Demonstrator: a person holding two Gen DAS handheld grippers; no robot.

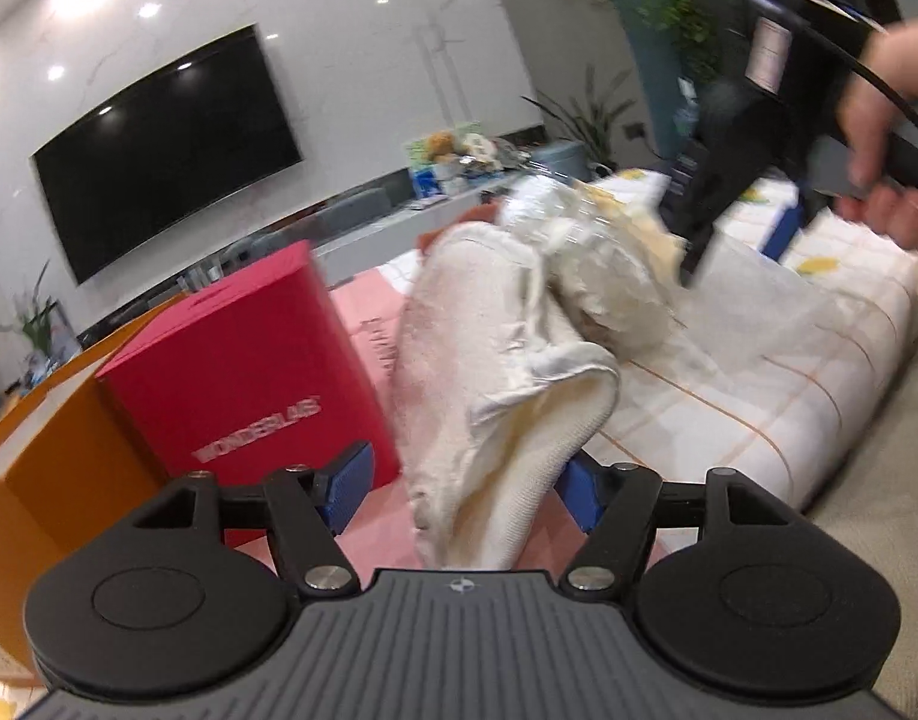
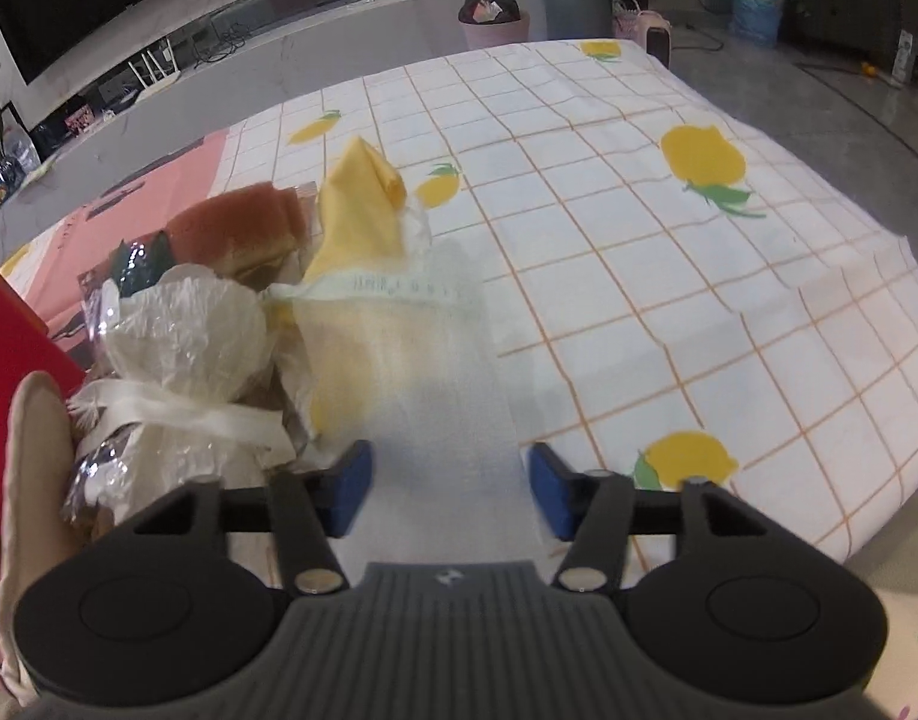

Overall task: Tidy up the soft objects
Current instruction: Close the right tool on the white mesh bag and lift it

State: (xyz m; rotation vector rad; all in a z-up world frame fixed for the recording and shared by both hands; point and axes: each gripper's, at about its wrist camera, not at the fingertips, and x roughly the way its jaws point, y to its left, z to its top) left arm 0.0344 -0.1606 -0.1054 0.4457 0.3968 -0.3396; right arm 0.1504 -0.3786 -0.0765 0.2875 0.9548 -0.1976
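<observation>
My left gripper [image 1: 468, 489] has its jaws wide apart with a cream towel-like cloth [image 1: 495, 372] draped between them; the cloth hangs over the table, and I cannot tell if the pads touch it. My right gripper [image 2: 450, 489] is open, with a sheer white plastic sheet [image 2: 447, 414] running between its blue pads [image 2: 354, 489]. Left of it lies a pile of soft items: a plastic-wrapped cream bundle [image 2: 183, 330], a brown cloth [image 2: 237, 228] and a yellow cloth [image 2: 357, 210]. The right gripper also shows in the left wrist view [image 1: 735, 240], held by a hand.
A red box [image 1: 249, 372] and an orange box [image 1: 57, 462] stand at the left on the pink part of the table. The lemon-print tablecloth [image 2: 639, 240] covers the right side. A TV [image 1: 165, 150], bins [image 2: 495, 24] and plants stand beyond.
</observation>
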